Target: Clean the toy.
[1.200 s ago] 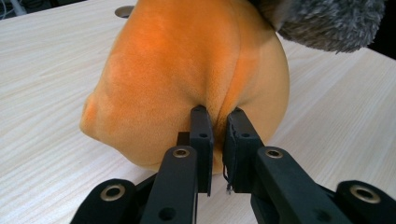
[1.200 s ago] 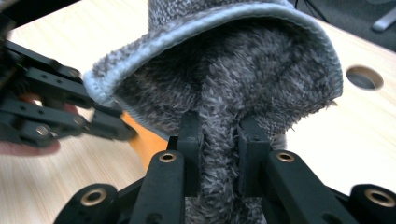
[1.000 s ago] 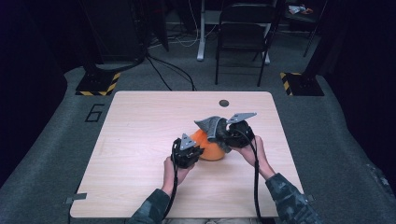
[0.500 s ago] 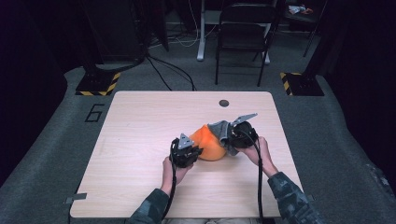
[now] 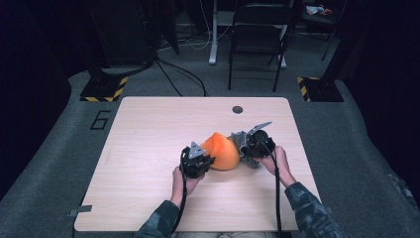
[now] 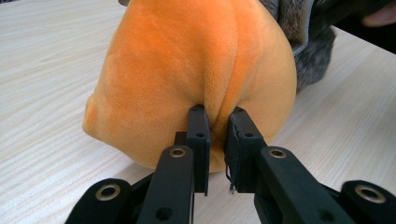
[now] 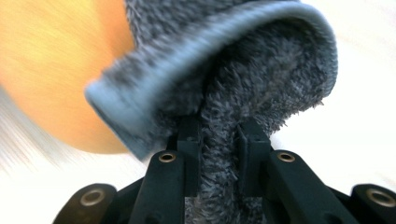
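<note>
The orange plush (image 5: 221, 151) is sitting on the table (image 5: 148, 134), right of centre. Since a second ago the right gripper (image 5: 246, 145) has sunk lower beside it, its jaws clamping the grey fuzzy cloth (image 7: 261, 84). The left gripper (image 5: 204, 161) is staying put, pinching a fold of the plush, forearms angling inward from below.
</note>
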The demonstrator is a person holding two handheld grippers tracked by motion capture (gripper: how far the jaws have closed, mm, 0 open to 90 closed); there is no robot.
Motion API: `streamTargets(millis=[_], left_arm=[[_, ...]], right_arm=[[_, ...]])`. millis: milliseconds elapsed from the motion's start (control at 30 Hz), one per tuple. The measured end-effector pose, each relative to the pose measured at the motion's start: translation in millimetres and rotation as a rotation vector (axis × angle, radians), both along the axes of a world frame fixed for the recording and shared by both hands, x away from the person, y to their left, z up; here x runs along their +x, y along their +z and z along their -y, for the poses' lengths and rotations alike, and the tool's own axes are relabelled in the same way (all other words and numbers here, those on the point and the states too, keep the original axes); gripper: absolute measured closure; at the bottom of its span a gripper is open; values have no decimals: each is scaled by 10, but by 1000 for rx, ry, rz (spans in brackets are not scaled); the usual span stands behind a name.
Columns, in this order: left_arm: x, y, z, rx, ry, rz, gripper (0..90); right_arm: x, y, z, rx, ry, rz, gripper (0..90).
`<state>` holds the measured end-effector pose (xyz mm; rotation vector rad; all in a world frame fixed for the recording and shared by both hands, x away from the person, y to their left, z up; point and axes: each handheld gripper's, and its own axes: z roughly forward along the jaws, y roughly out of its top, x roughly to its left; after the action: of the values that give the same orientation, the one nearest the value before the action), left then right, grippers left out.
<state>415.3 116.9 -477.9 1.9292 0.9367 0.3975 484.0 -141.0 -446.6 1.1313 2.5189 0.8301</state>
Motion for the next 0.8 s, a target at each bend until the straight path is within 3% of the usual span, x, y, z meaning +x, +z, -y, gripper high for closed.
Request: streamTargets(millis=[100, 233, 367, 567, 800], left_arm=[[-4, 2, 3, 8, -3, 3, 807], [-12, 2, 15, 6, -5, 5, 806], [-11, 2, 15, 8, -8, 4, 806], [-16, -3, 28, 8, -10, 4, 806], [-16, -12, 33, 11, -13, 3, 806]], right_arm=[[-70, 166, -11, 48, 10, 52, 750], [-204, 402, -74, 132, 65, 128, 750], [-344, 529, -205, 189, 117, 170, 750], [-330, 375, -308, 129, 127, 169, 749], [-281, 303, -267, 105, 117, 133, 747]])
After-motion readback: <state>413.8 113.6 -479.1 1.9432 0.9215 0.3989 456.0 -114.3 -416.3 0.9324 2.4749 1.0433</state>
